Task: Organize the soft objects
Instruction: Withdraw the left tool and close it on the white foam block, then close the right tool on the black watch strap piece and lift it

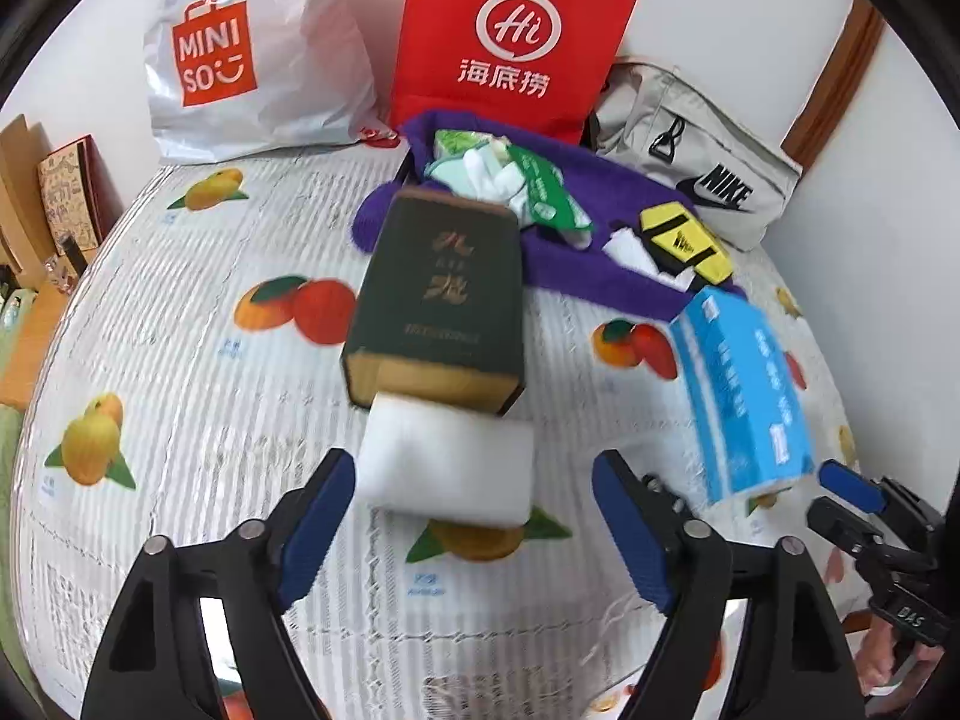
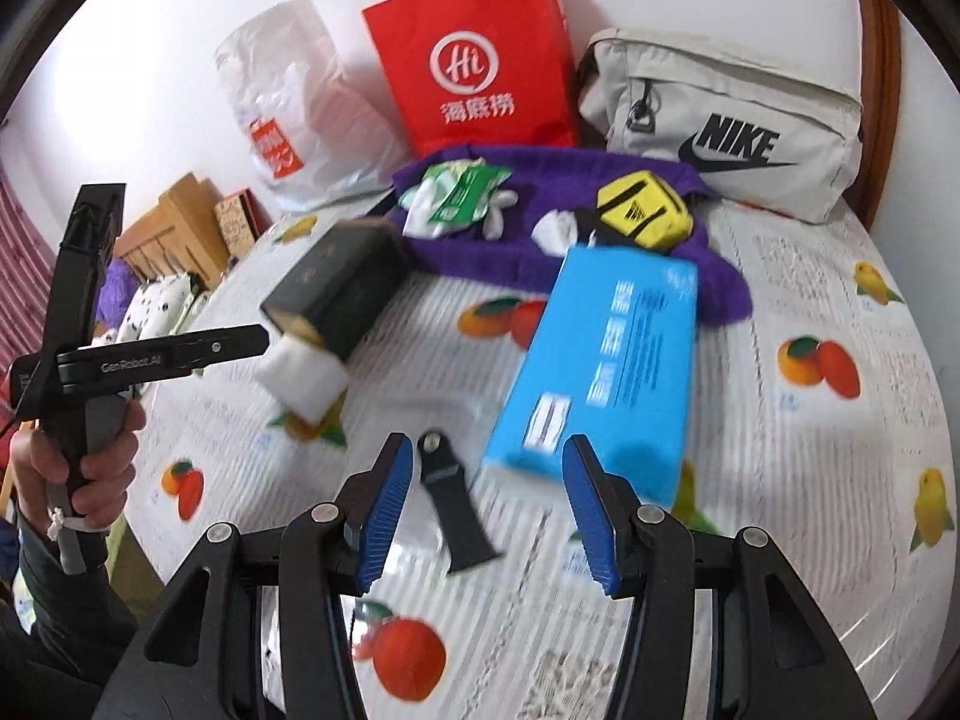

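Note:
In the left wrist view my left gripper [image 1: 474, 504] is open over the fruit-print bed cover [image 1: 198, 396]. A white foam block [image 1: 447, 459] lies just ahead between its fingertips, and neither pad presses on it. The block's far side touches a dark green box [image 1: 438, 312]. A blue tissue pack [image 1: 744, 390] lies to the right, with a purple towel [image 1: 576, 276] behind it. In the right wrist view my right gripper [image 2: 489, 480] is open and holds nothing. The blue tissue pack [image 2: 600, 360] lies just beyond its right fingertip. A flat black piece [image 2: 447, 510] rests on the cover between the fingers.
On the purple towel [image 2: 708, 282] lie a green wipes pack [image 2: 465, 195], white cloth bits and a yellow pouch [image 2: 642, 210]. Against the wall stand a red paper bag [image 2: 480, 60], a white plastic bag [image 2: 282, 114] and a grey Nike bag [image 2: 732, 120]. A hand [image 2: 90, 456] holds the left gripper.

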Available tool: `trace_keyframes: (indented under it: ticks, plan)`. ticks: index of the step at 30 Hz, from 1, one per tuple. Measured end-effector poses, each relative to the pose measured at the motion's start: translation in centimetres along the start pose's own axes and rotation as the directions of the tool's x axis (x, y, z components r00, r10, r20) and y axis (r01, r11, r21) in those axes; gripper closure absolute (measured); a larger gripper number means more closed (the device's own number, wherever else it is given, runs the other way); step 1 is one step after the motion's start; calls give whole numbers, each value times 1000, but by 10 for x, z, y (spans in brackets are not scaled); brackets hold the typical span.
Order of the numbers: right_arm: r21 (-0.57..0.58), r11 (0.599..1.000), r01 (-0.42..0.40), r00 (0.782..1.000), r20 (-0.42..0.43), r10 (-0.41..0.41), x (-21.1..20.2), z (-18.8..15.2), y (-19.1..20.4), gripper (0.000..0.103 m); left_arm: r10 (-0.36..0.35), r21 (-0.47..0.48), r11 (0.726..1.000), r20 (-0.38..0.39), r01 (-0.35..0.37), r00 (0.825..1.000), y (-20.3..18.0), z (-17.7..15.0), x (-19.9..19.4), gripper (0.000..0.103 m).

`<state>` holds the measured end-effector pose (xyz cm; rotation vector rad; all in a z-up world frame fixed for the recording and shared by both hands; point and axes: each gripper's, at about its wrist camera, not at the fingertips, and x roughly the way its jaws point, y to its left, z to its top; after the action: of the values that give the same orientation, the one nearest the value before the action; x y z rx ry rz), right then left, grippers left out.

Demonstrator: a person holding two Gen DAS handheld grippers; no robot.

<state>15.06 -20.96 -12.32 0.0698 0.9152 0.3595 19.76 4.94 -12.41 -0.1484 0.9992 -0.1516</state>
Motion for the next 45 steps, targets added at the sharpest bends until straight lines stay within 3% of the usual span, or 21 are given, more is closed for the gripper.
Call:
trace_keyframes:
  ticks: [10, 14, 19, 26, 29, 31, 35, 36, 42, 45]
  plan:
    - [25, 1000, -10, 999, -53, 12, 16, -35, -3, 51, 34, 98, 995, -10, -33, 999, -4, -10, 33, 20]
    - [28, 1000, -6, 997, -79, 8, 28, -42, -4, 51, 88, 137, 987, -14, -85, 996, -7, -10, 50, 16]
    - [2, 1000, -7, 996, -92, 7, 44, -43, 0, 51, 57, 116, 992, -5, -56, 998, -1, -14, 56, 22]
    - [-23, 1000, -12, 997, -78, 10, 61, -38, 3, 51, 47, 91, 995, 13, -48, 999, 4, -21, 46, 23]
    - [-64, 998, -10, 997, -72, 5, 65, -39, 9, 62, 38, 66, 997, 5, -38, 999, 8, -23, 45, 22]
    - [-113, 994, -5, 998, -64, -2, 67, -41, 16, 81, 37, 63, 997, 7, -37, 999, 8, -25, 44, 22]
    - [-124, 992, -11, 998, -64, 3, 62, -44, 17, 85, 41, 68, 997, 8, -42, 999, 5, -27, 43, 22]
    - [-111, 994, -19, 998, -69, 11, 58, -44, 16, 93, 41, 68, 997, 9, -42, 999, 5, -28, 43, 22]
    - [-115, 993, -21, 994, -106, 9, 63, -42, 19, 91, 33, 70, 997, 14, -34, 999, 4, -31, 41, 22]
    - [-118, 993, -16, 994, -111, 3, 67, -37, 22, 83, 20, 62, 998, 13, -21, 1000, 7, -32, 40, 22]
